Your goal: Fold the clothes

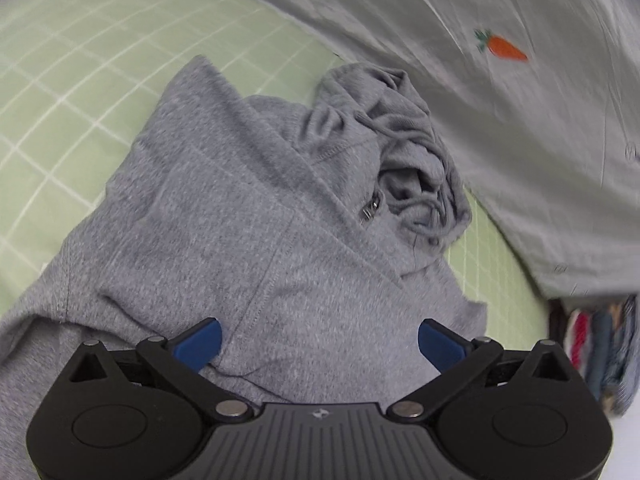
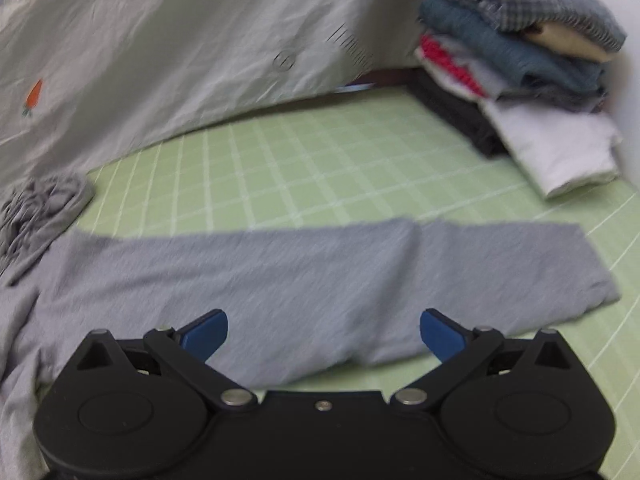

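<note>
Grey hoodie (image 1: pixel 248 216) lies on the green checked sheet (image 1: pixel 80 80), 1 sleeve (image 2: pixel 320 272) stretched out flat, hood (image 1: pixel 404 152) bunched: folding barely begun. Left gripper (image 1: pixel 319 344) and right gripper (image 2: pixel 323 334) both released, empty. Folded stack (image 2: pixel 516 52) done.

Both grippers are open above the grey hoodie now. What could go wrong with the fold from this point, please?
1. The hood lies bunched with loose drawstrings, so it may make a lump in the fold.
2. The sleeve stretches far out across the green mat; it could drag or twist if the body is folded first.
3. The left hand-held gripper is wide open over thick fabric and might pinch several layers of the grey hoodie.
</note>
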